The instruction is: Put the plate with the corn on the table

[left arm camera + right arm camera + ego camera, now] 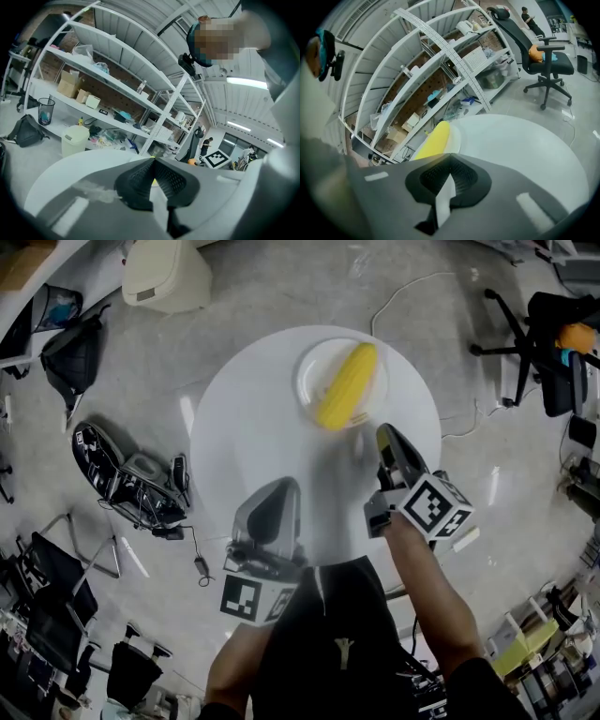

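On the far part of the white tabletop sits the plate, the corn lying across it. The left gripper and right gripper both have their jaws pressed together, empty. The right one is near the rim, so a nudge could roll the corn off.

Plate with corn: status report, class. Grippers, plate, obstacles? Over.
Left gripper shut, empty. Right gripper shut, empty. Plate with corn on table, ahead of both. Nothing in the way.

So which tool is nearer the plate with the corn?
Right. The right tool is just by the near rim of the plate; the left tool sits farther back, over the near side of the table.
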### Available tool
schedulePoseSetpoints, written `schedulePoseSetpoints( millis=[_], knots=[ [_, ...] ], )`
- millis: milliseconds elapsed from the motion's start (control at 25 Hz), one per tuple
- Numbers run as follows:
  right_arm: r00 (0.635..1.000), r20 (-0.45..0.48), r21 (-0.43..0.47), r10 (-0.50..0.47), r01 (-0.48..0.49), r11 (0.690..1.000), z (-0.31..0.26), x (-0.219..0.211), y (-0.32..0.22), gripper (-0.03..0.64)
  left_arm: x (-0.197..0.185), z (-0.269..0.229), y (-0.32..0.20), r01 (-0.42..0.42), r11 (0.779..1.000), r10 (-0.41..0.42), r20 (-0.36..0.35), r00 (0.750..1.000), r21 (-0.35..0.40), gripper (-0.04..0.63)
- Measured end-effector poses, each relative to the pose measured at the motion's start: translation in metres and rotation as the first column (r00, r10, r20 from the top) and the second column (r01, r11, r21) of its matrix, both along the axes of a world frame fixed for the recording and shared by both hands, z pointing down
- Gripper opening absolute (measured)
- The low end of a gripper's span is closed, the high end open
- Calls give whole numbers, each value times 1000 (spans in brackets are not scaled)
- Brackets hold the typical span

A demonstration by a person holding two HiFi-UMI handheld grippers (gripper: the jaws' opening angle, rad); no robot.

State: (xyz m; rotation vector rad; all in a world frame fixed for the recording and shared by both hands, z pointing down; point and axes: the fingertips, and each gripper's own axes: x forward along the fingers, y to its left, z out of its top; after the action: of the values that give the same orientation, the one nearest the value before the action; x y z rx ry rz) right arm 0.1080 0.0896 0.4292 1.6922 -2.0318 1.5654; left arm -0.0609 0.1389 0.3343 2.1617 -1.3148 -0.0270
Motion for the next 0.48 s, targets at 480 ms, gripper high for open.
schedulePoseSetpoints(
  millis=[480],
  knots=[
    [999, -20, 67, -26, 27, 997, -49, -18, 23, 8, -2, -34, 24, -42, 998, 42, 0, 999, 47, 2]
  ],
)
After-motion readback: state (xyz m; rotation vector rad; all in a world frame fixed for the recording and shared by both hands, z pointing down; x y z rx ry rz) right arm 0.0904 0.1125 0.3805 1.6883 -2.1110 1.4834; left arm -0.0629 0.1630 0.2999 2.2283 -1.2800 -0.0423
